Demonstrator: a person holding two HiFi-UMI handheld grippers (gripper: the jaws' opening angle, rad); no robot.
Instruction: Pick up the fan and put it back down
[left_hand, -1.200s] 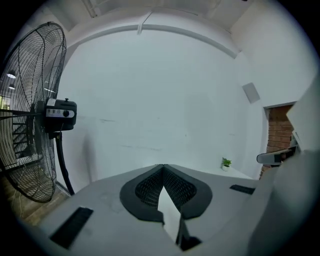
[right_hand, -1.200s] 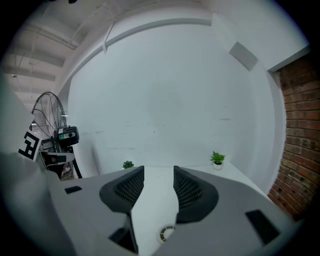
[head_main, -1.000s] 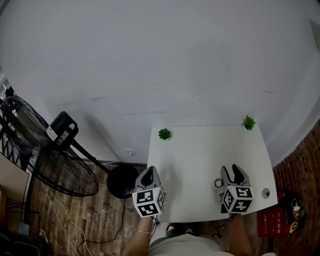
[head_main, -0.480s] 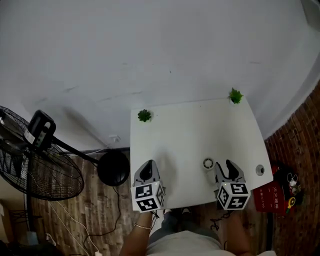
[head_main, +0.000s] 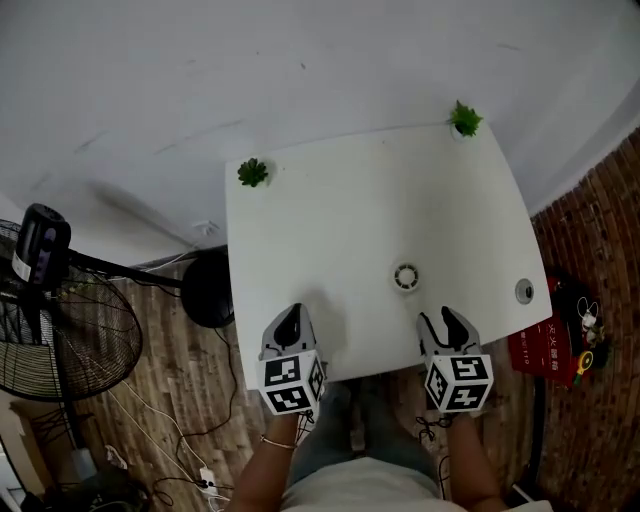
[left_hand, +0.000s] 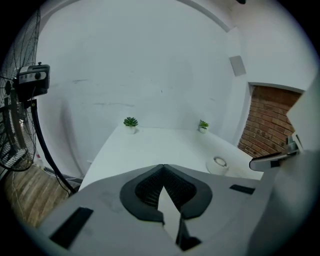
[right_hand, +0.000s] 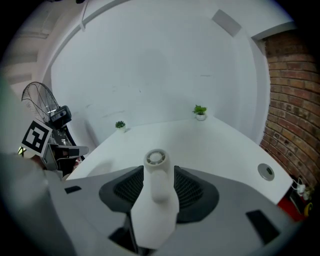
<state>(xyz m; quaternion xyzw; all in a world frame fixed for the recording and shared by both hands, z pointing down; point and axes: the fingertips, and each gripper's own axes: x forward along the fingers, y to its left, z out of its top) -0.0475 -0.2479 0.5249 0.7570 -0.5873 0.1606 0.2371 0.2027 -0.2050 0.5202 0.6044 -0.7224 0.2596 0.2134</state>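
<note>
A small white fan (head_main: 405, 277) with a round ringed top stands upright on the white table (head_main: 330, 220), free of both grippers. In the right gripper view the fan (right_hand: 155, 159) is straight ahead, seen through the gap between the jaws. My right gripper (head_main: 443, 318) (right_hand: 158, 174) is open and hangs just short of the fan, near the table's front edge. My left gripper (head_main: 287, 318) (left_hand: 162, 168) is shut on nothing near the front left corner. From the left gripper view the fan (left_hand: 218, 163) sits off to the right.
Two small potted plants (head_main: 253, 172) (head_main: 463, 118) stand at the back corners. A round cable grommet (head_main: 524, 291) sits near the right edge. A large black pedestal fan (head_main: 55, 320) stands on the wooden floor to the left. A brick wall (right_hand: 295, 115) rises on the right.
Both grippers have drawn back toward the table's front edge. The right gripper was right beside the small fan and now sits behind it. The fan has stayed in place on the table.
</note>
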